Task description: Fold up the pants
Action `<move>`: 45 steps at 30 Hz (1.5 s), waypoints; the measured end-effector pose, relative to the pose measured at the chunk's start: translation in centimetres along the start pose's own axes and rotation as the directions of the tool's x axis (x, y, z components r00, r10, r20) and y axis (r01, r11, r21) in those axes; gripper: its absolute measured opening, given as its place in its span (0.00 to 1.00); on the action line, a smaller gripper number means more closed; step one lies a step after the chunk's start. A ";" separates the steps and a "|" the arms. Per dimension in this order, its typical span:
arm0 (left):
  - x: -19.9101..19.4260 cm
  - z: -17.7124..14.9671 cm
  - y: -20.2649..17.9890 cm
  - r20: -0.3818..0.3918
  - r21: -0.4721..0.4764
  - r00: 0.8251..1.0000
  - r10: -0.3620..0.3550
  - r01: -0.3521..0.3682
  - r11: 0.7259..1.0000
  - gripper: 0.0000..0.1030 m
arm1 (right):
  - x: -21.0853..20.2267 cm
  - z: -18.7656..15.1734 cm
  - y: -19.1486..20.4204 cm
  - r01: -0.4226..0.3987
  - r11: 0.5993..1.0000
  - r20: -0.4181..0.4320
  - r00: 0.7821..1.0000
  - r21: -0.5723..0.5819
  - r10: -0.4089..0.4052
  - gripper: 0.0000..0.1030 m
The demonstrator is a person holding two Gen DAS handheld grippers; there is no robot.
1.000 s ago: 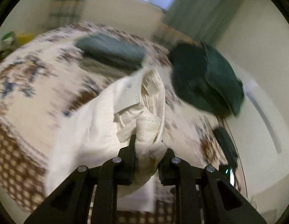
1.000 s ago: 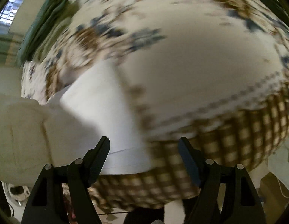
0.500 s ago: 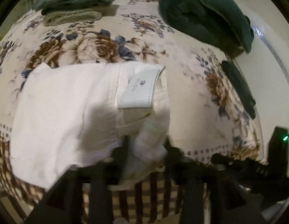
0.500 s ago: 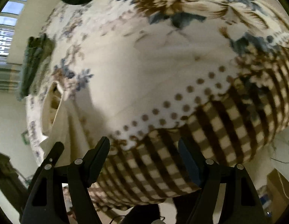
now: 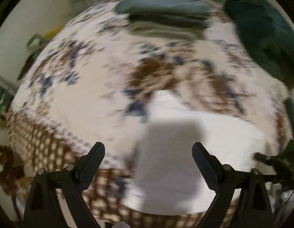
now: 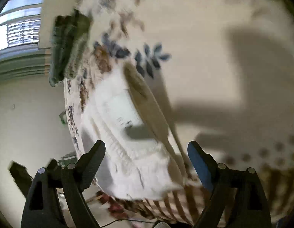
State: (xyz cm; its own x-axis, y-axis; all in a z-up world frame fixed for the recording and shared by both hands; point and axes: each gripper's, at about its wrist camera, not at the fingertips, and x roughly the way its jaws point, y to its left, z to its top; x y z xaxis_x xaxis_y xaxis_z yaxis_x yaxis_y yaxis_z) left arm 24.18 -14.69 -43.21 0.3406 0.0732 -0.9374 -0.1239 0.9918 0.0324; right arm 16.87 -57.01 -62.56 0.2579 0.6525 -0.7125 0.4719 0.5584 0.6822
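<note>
The white pants (image 5: pixel 184 142) lie folded flat on the floral bedspread (image 5: pixel 86 98) near its front edge. My left gripper (image 5: pixel 147 155) is open and empty, above the pants' left part. In the right wrist view the pants (image 6: pixel 131 148) show their waistband and label, lying at the bed's edge. My right gripper (image 6: pixel 146 157) is open and empty, its jaws wide on either side of the pants' near end, not touching that I can tell. Both views are blurred by motion.
A stack of folded grey-green garments (image 5: pixel 165 17) lies at the bed's far side, also in the right wrist view (image 6: pixel 67 45). A dark green pile (image 5: pixel 266 38) sits at the far right. The other gripper (image 5: pixel 279 161) shows at the right edge.
My left gripper has let go of the pants' waistband, opened wide and swung left. My right gripper has turned back toward the pants, which now lie flat.
</note>
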 end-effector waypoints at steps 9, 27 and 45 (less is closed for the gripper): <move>3.1 -0.4 2.2 -0.073 -0.073 0.997 0.002 -0.007 0.997 0.91 | 0.3 -2.7 1.9 0.024 0.999 0.047 0.999 -0.032 -0.022 0.16; 16.9 6.8 -2.7 -0.276 -0.080 0.952 -0.130 0.111 0.991 0.96 | -4.1 -2.1 -0.9 0.228 0.973 0.060 0.972 0.022 -0.229 0.52; 14.6 6.3 -3.4 -0.211 0.046 0.973 -0.092 0.104 0.993 0.98 | 0.4 3.0 1.5 0.199 0.980 0.057 0.978 0.012 -0.199 0.07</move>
State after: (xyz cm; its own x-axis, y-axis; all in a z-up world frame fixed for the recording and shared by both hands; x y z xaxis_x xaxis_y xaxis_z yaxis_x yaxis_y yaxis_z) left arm 35.43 -16.38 -54.85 0.1460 -0.0426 -0.9884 -0.0449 0.9978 -0.0496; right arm 20.18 -57.46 -62.30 0.2067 0.4979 -0.8423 0.5239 0.6707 0.5250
